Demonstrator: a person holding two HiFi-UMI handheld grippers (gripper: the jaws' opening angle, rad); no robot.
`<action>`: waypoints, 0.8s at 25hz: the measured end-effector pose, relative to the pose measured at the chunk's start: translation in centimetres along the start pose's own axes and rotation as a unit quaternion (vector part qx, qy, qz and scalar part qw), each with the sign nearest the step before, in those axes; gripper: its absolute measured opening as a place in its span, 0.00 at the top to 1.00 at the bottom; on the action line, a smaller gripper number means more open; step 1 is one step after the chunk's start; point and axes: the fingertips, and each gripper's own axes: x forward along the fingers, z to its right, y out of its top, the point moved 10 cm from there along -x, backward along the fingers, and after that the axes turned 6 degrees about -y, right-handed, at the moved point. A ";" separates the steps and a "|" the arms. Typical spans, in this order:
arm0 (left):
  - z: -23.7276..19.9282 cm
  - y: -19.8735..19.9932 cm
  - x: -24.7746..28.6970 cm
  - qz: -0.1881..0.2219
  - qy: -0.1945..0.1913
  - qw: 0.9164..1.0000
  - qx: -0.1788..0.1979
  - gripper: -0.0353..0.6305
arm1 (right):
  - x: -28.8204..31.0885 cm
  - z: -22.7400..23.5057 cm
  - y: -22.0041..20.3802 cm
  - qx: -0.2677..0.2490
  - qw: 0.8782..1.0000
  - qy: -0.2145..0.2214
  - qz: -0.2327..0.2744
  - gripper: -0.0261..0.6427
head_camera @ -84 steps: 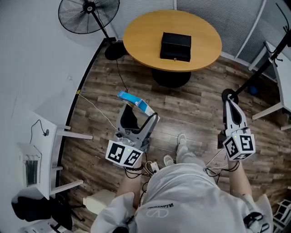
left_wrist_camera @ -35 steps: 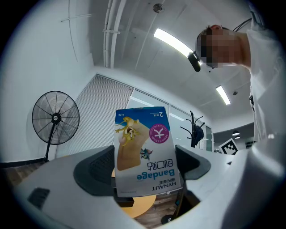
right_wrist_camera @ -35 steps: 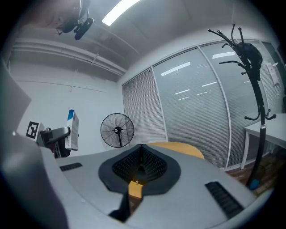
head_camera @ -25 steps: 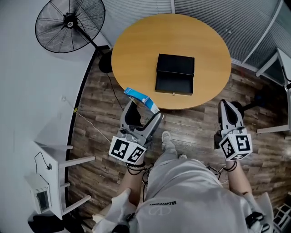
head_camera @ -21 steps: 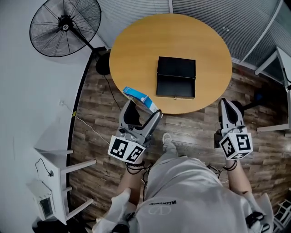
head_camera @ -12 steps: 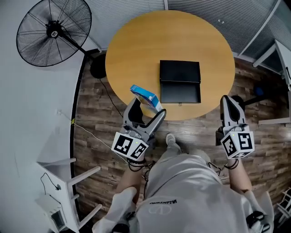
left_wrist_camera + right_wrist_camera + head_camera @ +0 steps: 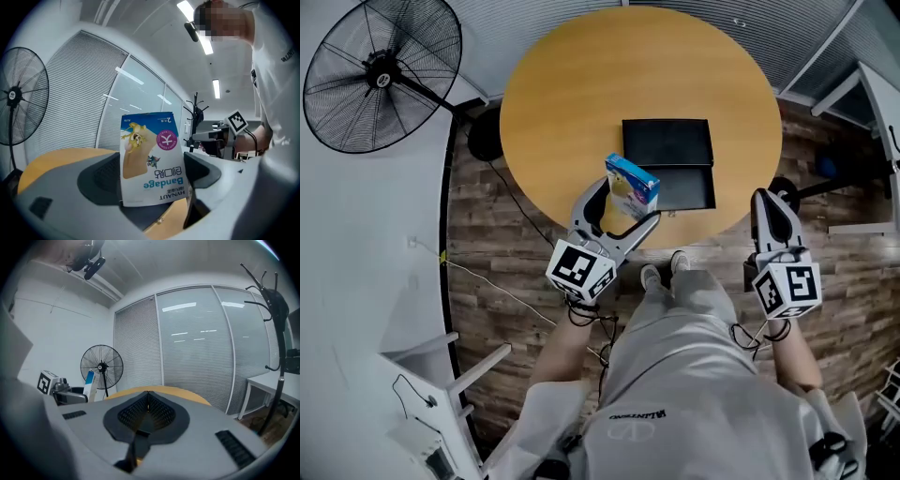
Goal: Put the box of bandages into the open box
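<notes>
So far, the box of bandages is not in the open box. It is clamped between the jaws of the left gripper and held in the air over the near edge of the tabletop. In the left gripper view the box of bandages stands upright between the two grey jaws, which press on its sides. Its front is blue and white with cartoon figures, and its print reads upside down.

From the head view, the carton hangs just beside the left side of the open box and overlaps that box's left rim in the picture. How high it is above the rim cannot be told. What seems left to do is a short carry to the right over the opening, a lowering, and a release.

The open box is black and sits on the round wooden tabletop, toward its near edge. Its lid is laid back toward the far edge. Its inside looks dark and bare; nothing shows in it.

The right gripper hangs off the table, beyond its near right edge and above the wooden floor. In the right gripper view its jaws meet tip to tip with nothing between them.

A standing fan is on the floor beyond the tabletop's left edge.
</notes>
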 end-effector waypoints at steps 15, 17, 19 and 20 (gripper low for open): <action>-2.6 -6.1 8.5 -0.166 -0.075 0.979 0.086 0.30 | 7.0 0.7 -5.9 -0.032 0.995 0.073 -0.060 0.93; -2.8 -7.0 9.6 -0.205 -0.090 0.968 0.114 0.30 | 7.9 0.9 -7.1 -0.030 0.994 0.083 -0.070 0.93; -3.1 -8.0 10.4 -0.244 -0.105 0.955 0.135 0.30 | 8.6 0.9 -8.3 -0.021 0.993 0.088 -0.080 0.93; -3.2 -8.4 10.8 -0.259 -0.113 0.948 0.144 0.30 | 8.9 1.0 -8.8 -0.016 0.992 0.090 -0.084 0.93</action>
